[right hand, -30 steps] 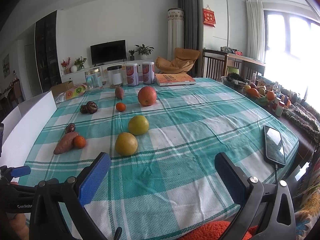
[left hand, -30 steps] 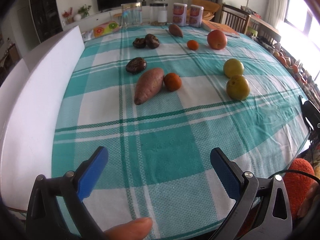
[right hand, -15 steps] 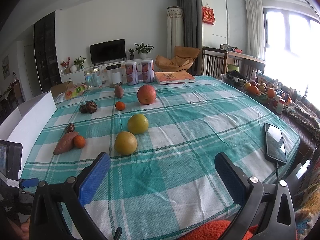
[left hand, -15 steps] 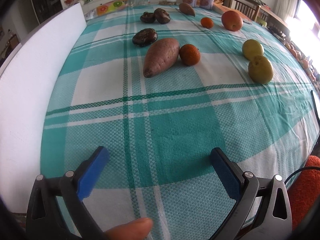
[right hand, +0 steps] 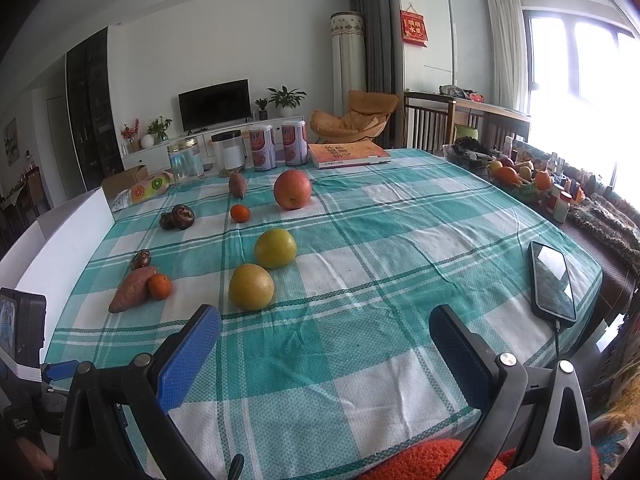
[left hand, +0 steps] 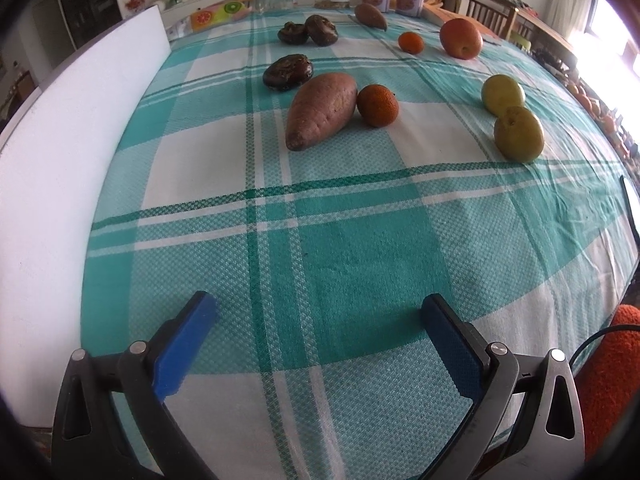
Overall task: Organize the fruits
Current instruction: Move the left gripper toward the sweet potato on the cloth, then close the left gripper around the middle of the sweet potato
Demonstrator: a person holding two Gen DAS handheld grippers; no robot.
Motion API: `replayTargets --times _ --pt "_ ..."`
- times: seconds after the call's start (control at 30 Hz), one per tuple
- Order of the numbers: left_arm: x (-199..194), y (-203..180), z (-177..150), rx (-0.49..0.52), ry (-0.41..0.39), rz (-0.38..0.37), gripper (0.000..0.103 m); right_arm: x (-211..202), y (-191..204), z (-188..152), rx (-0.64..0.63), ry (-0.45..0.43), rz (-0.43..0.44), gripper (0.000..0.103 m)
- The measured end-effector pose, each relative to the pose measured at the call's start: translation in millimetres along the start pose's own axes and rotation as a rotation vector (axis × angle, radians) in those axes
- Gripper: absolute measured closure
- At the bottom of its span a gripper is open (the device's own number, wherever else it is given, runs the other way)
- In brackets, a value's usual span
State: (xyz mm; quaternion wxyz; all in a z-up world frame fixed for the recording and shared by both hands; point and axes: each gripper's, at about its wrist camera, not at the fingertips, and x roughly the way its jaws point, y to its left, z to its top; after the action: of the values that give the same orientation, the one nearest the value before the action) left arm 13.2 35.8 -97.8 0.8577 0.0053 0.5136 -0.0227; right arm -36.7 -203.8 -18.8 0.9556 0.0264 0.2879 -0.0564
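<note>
L gripper closer to sweet potato vs 1 s ago — both claws wide open, empty, R gripper static.

A teal-and-white plaid cloth covers the bench, carrying a reddish-brown sweet potato, an orange mandarin, two yellow-green fruits, dark brown mushrooms and a red-orange apple, with blue-padded fingers below.
</note>
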Motion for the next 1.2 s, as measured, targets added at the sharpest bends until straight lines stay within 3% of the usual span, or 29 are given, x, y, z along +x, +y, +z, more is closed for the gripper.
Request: replayTargets --times 0.47,0.57,0.7,0.9,0.97,1.0,1.03,1.2 --pt "1 0 3 0.065 -0.066 -0.036 0.0 1 1 0 0.002 0.015 0.0 0.0" --pt "3 9 17 0.041 -0.051 -0.065 0.001 1 -1 -1 0.008 0.019 0.004 0.0" --pt "-1 20 46 0.02 -0.085 -0.159 0.001 1 -1 -1 0.011 0.02 0.005 0.0" --pt "13 8 94 0.139 -0.031 -0.237 0.003 2 -3 0 0.009 0.02 0.004 0.0" --pt "21 6 103 0.177 0.0 -0.235 0.012 2 -3 0 0.01 0.02 0.004 0.0" --pt "26 6 106 0.197 0.016 -0.231 0.031 2 -3 0 0.011 0.02 0.005 0.0" --pt "31 6 108 0.213 0.038 -0.224 0.043 2 -3 -1 0.013 0.019 0.005 0.0" --pt "46 13 117 0.235 0.08 -0.235 0.04 4 -3 -1 0.021 0.032 0.01 0.0"
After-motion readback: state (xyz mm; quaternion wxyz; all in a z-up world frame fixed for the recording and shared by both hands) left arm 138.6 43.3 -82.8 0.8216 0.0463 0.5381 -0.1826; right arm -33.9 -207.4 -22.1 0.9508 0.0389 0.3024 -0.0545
